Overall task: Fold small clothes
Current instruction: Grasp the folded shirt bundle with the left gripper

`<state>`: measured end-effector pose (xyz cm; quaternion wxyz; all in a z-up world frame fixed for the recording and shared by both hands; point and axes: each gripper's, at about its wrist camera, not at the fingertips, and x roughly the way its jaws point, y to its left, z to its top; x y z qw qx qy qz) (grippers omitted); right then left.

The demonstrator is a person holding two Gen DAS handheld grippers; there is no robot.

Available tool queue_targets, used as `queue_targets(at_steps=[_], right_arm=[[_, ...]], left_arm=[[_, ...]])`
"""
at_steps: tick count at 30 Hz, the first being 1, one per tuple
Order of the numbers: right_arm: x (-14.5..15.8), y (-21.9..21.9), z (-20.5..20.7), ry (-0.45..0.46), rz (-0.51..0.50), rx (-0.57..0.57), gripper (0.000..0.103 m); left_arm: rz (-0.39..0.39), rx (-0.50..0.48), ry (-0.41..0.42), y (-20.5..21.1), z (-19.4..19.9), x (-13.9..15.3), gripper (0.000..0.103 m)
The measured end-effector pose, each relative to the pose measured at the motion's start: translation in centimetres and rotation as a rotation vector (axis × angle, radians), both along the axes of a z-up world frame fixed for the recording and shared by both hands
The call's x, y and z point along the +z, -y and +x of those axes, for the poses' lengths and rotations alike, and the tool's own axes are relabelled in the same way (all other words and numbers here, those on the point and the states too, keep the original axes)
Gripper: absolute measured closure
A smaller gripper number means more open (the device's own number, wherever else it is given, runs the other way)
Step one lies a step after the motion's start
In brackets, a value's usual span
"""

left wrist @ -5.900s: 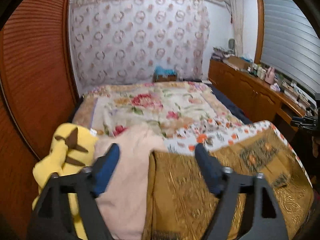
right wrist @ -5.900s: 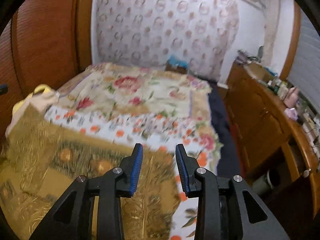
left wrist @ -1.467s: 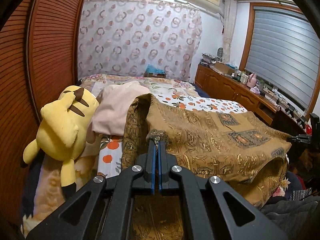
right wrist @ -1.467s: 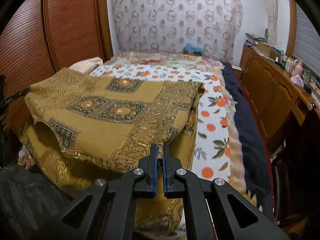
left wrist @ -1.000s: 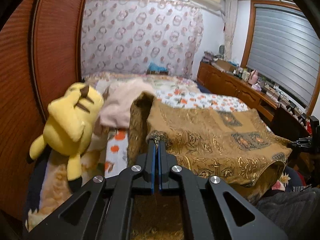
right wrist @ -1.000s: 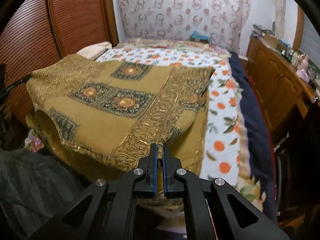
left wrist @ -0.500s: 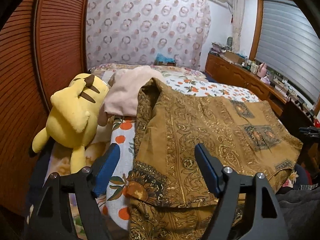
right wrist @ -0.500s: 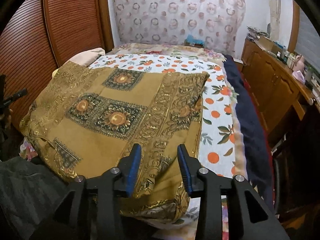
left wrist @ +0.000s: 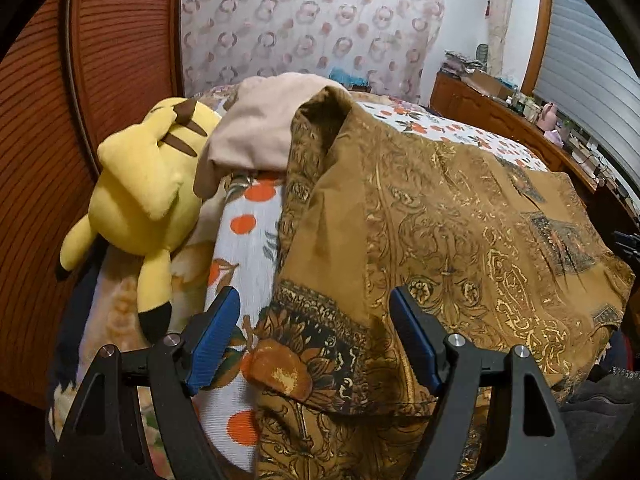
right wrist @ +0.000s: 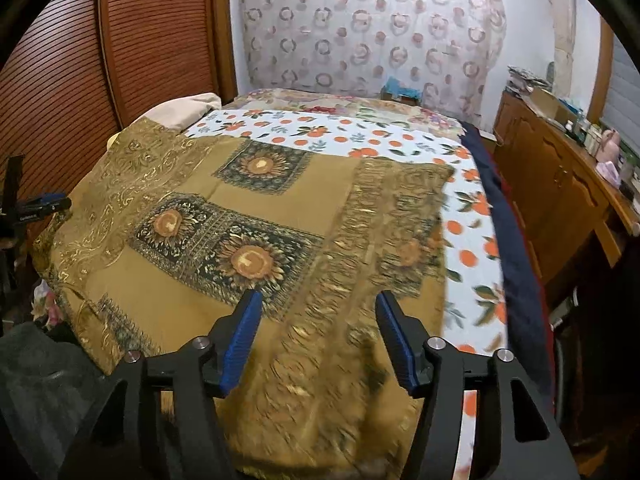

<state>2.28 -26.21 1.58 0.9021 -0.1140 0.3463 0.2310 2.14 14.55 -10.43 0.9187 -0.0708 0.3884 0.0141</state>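
At the bottom of the left wrist view the left gripper [left wrist: 314, 338] stands spread, blue pads clear of the cloth [left wrist: 460, 232] beneath; nothing is pinched. At the bottom of the right wrist view the right gripper [right wrist: 318, 336] has just been opening and also hangs spread above the cloth [right wrist: 240, 248], gripping nothing. The golden-brown patterned cloth lies folded across the near end of the bed [right wrist: 460, 240], covering the frame's centre. Upper left of the left view, a yellow plush [left wrist: 140, 188] lies beside it, a beige garment [left wrist: 256, 132] behind.
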Motion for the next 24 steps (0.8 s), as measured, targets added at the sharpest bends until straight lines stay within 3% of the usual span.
queue_targets(at_steps=[4, 12, 13, 15, 16, 18, 20, 24], right_arm=[[-1.6, -1.7, 1.8, -0.014, -0.001, 0.004, 0.033], [-4.4, -3.6, 4.3, -0.061, -0.022, -0.033, 0.033], [-4.6, -3.6, 4.4, -0.061, -0.023, -0.036, 0.033], [-4.6, -3.8, 4.3, -0.049, -0.027, -0.035, 0.033], [-4.6, -3.8, 4.3, -0.048, -0.028, -0.034, 0.033], [-4.7, -3.7, 4.3, -0.047, -0.024, -0.035, 0.033], [-4.7, -3.7, 4.2, -0.047, -0.020, -0.035, 0.033], [-4.5, -3.2, 4.2, -0.058, -0.005, -0.038, 0.033]], left_arm=[[0.000, -0.003, -0.016, 0.2, -0.1, -0.6, 0.025], [-0.020, -0.003, -0.027, 0.0, 0.0, -1.2, 0.026], [-0.020, -0.007, -0.026, 0.1, -0.1, -1.2, 0.030], [-0.011, -0.030, -0.024, 0.4, -0.1, -1.1, 0.052], [-0.008, -0.034, -0.026, 0.5, -0.1, -1.1, 0.058], [-0.038, -0.069, -0.029, 0.7, 0.0, -0.9, 0.088], [-0.050, -0.083, -0.017, 1.0, -0.1, -0.5, 0.095], [-0.044, -0.103, 0.035, 2.0, 0.0, 1.5, 0.097]])
